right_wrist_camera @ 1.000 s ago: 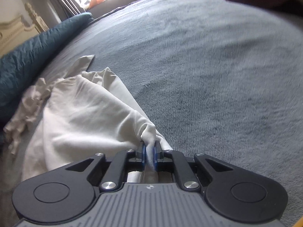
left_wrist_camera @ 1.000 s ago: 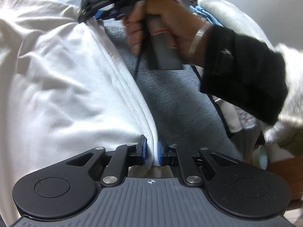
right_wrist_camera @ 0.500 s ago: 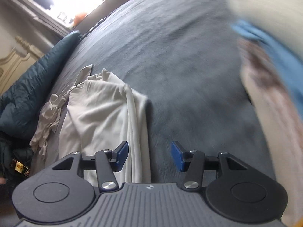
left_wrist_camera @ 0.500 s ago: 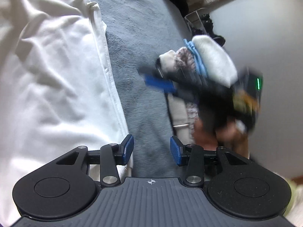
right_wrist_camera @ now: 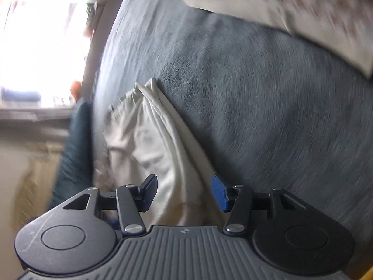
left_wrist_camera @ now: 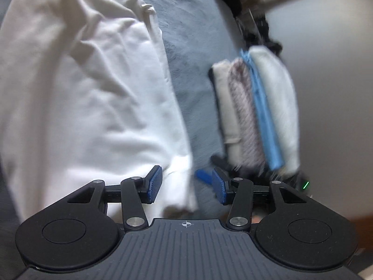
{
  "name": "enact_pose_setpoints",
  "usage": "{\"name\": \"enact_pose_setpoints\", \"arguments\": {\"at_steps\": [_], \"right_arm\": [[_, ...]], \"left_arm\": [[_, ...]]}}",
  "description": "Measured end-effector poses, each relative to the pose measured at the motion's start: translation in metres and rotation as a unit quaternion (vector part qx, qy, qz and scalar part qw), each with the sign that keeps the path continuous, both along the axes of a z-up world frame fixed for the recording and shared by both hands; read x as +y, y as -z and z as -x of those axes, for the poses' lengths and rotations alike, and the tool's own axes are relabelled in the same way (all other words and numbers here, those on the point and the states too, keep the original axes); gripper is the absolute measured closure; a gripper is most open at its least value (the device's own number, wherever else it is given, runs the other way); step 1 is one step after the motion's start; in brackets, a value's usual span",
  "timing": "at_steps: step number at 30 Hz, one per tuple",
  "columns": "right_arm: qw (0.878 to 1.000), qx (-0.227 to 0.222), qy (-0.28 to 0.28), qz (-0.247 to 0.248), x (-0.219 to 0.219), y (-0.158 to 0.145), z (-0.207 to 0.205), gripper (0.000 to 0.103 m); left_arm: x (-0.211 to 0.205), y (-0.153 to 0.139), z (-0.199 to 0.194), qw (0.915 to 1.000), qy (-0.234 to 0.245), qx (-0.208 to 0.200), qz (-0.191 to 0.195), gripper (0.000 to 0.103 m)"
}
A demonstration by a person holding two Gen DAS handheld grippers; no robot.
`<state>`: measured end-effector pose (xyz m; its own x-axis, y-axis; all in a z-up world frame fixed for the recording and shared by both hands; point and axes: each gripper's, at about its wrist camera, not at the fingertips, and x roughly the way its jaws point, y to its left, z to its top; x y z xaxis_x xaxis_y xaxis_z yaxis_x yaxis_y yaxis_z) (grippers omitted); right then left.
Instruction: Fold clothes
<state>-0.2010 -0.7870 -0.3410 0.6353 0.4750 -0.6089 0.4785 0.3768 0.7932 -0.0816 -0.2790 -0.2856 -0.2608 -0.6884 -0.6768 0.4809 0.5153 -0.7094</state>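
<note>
A white garment [left_wrist_camera: 93, 88] lies folded lengthwise on the grey bed cover [left_wrist_camera: 193, 74]; its near corner lies between my left gripper's jaws. My left gripper [left_wrist_camera: 186, 184] is open and holds nothing. In the right wrist view the same garment [right_wrist_camera: 158, 144] stretches away as a long cream strip, its near end between the jaws. My right gripper [right_wrist_camera: 184, 192] is open and empty. A blurred blue fingertip [left_wrist_camera: 202, 176] of the right gripper shows in the left wrist view, low by my left gripper's right finger.
A stack of folded clothes [left_wrist_camera: 254, 107], white, patterned and blue, stands at the bed's right edge; it shows at the top of the right wrist view [right_wrist_camera: 279, 11]. A dark teal blanket [right_wrist_camera: 74, 149] lies at the left. A bright window [right_wrist_camera: 39, 42] is behind.
Both grippers have opened and let go of the garment's edge, which now lies on the bed. The right gripper has swung down and rolled; both views are motion-blurred.
</note>
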Motion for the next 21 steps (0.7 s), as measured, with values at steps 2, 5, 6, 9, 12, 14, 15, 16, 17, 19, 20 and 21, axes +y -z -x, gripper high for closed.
{"name": "enact_pose_setpoints", "arguments": {"at_steps": [2,5,6,9,12,14,15,16,17,19,20,21], "right_arm": [[1.000,0.005,0.015,-0.014,0.006,0.004,0.002,0.048],[0.999,0.024,0.011,-0.022,0.014,0.008,0.001,0.048],[0.999,0.031,0.008,-0.026,0.017,0.010,0.000,0.048],[0.999,0.036,-0.012,-0.031,0.024,0.009,-0.009,0.047],[0.997,0.051,-0.050,-0.014,0.034,0.002,-0.021,0.047],[0.995,0.061,-0.075,-0.002,0.041,-0.003,-0.029,0.047],[0.994,0.065,-0.088,0.005,0.045,-0.005,-0.032,0.047],[0.992,0.070,-0.100,0.020,0.048,-0.007,-0.035,0.047],[0.990,0.075,-0.111,0.034,0.052,-0.009,-0.037,0.048],[0.986,0.083,-0.133,0.059,0.058,-0.011,-0.039,0.056],[0.985,0.086,-0.138,0.065,0.059,-0.010,-0.039,0.059],[0.983,0.089,-0.142,0.070,0.061,-0.009,-0.038,0.068]], "left_arm": [[-0.002,-0.002,0.015,0.9966,0.054,-0.061,-0.014,0.056],[-0.015,-0.001,0.046,0.9783,0.141,-0.150,-0.023,0.056],[-0.020,-0.001,0.057,0.9701,0.165,-0.177,-0.020,0.056],[-0.032,0.001,0.086,0.9448,0.223,-0.240,-0.009,0.056],[-0.039,0.003,0.105,0.9313,0.249,-0.265,0.008,0.056],[-0.039,0.002,0.113,0.9262,0.257,-0.275,0.016,0.056],[-0.039,0.003,0.117,0.9240,0.261,-0.279,0.019,0.056],[-0.037,0.003,0.120,0.9229,0.263,-0.281,0.017,0.056],[-0.033,0.003,0.121,0.9230,0.262,-0.281,0.013,0.056],[-0.023,0.001,0.122,0.9247,0.259,-0.279,0.002,0.057],[-0.015,0.001,0.121,0.9246,0.256,-0.282,-0.007,0.056],[-0.006,0.000,0.122,0.9232,0.256,-0.287,-0.016,0.056]]}}
